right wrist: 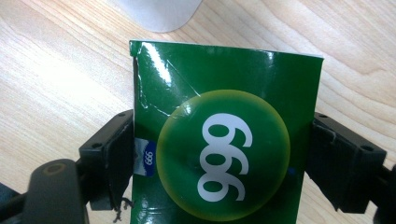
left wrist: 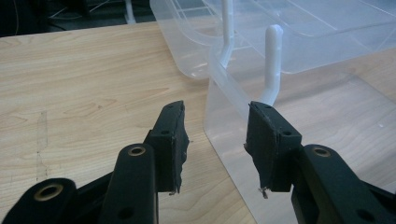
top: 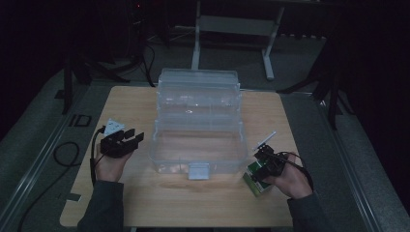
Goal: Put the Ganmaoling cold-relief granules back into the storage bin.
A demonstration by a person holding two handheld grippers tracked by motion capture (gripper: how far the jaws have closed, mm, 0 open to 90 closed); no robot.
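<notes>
At the lower right of the high view, the right claw (top: 261, 170) is clamped on a green box (top: 255, 177) on the worktop (top: 130, 104), both jaws against its sides. The likely step is lifting it into the clear bin (top: 196, 145) at centre: keep the squeeze even, since the cardboard is already creased. The left claw (top: 123, 141), jaws apart and empty, waits at centre left. One box, one open bin, two claws.

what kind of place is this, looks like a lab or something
Probably a lab or recording room, not a home: a lone wooden table on grey floor, cables trailing across it, and bare equipment stands in the dark behind.
</notes>
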